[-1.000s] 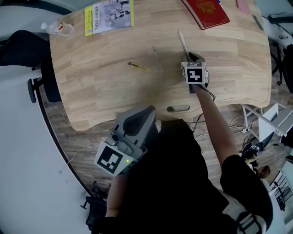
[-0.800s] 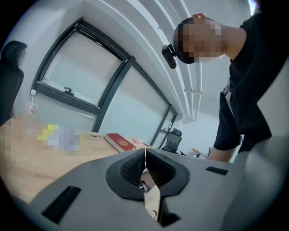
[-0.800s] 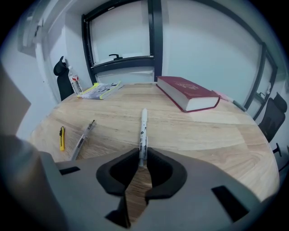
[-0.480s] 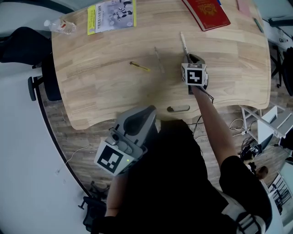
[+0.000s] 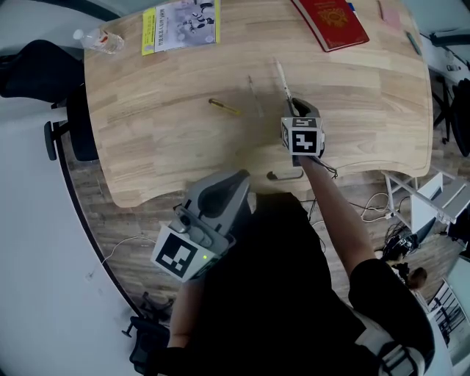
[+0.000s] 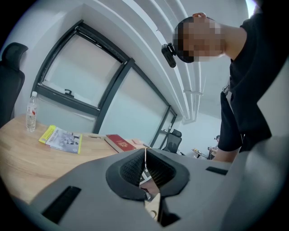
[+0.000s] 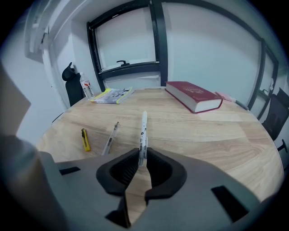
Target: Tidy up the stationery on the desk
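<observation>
My right gripper (image 7: pixel 142 159) is shut on a white pen (image 7: pixel 143 133), which sticks out forward above the wooden desk (image 7: pixel 198 135). From the head view the pen (image 5: pixel 281 78) points away from the right gripper (image 5: pixel 292 104) near the desk's front middle. A clear pen (image 7: pixel 110 137) and a small yellow utility knife (image 7: pixel 84 139) lie on the desk to the left; the head view shows the clear pen (image 5: pixel 254 95) and the knife (image 5: pixel 224 107). My left gripper (image 5: pixel 220 192) is held below the desk edge, its jaws closed together with nothing between them.
A red book (image 5: pixel 330 18) lies at the desk's far right, a yellow-edged booklet (image 5: pixel 180 25) and a water bottle (image 5: pixel 98 40) at the far left. A black chair (image 5: pixel 33 73) stands left of the desk. Cables lie on the floor to the right.
My right gripper has drawn back toward the desk's front edge and slightly left, carrying the white pen with it. The left gripper has stayed put.
</observation>
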`<state>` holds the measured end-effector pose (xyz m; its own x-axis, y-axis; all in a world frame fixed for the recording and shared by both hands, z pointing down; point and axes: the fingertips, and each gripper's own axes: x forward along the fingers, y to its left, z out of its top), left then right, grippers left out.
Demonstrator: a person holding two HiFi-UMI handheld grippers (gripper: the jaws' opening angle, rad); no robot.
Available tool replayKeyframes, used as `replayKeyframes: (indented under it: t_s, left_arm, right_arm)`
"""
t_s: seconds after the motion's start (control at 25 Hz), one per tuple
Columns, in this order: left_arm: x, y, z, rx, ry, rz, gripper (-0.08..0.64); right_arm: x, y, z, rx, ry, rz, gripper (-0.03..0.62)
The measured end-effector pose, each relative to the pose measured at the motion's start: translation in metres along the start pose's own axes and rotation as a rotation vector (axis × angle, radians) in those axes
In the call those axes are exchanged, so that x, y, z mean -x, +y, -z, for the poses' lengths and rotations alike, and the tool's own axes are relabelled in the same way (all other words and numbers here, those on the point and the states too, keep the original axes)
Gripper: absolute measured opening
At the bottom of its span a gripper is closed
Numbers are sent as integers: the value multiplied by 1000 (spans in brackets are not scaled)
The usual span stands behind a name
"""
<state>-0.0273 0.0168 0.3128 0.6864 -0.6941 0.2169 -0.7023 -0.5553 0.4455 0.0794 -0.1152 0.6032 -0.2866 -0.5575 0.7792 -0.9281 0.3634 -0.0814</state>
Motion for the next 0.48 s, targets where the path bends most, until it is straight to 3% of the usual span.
replayKeyframes:
  t_s: [0.48]
  left_arm:
    - [2, 3, 1, 6, -6, -10, 35]
  right_arm:
    - [-4, 33, 25, -34, 39, -39, 69]
